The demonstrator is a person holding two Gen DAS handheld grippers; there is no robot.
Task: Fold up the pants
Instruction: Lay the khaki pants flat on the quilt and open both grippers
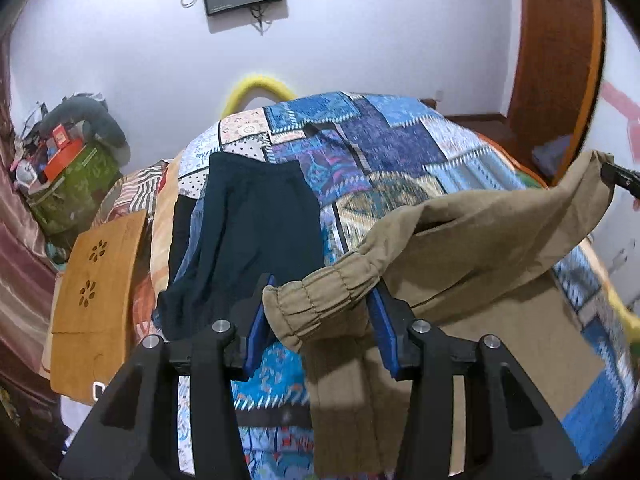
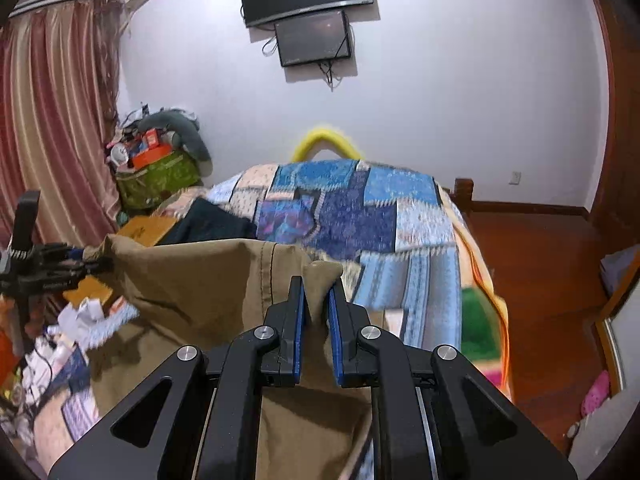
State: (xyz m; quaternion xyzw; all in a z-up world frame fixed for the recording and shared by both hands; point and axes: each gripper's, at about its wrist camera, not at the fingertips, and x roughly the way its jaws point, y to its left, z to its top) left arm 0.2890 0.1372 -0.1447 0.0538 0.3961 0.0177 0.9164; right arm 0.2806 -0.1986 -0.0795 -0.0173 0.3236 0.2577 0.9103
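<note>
Khaki pants (image 1: 472, 256) hang stretched between my two grippers above the bed. My left gripper (image 1: 322, 308) is shut on the elastic cuff (image 1: 320, 300) of one leg. My right gripper (image 2: 318, 300) is shut on a bunched corner of the khaki pants (image 2: 200, 280). The right gripper shows at the right edge of the left wrist view (image 1: 618, 178), holding the far end. The left gripper shows at the left of the right wrist view (image 2: 86, 264), pinching the cloth. The lower part of the pants drapes down onto the bed.
A patchwork bedspread (image 1: 380, 148) covers the bed. Dark navy clothes (image 1: 248, 232) lie on it to the left. A wooden board (image 1: 96, 288) and a green basket (image 1: 76, 188) of clutter stand at the left. Wooden floor (image 2: 540, 260) lies to the right.
</note>
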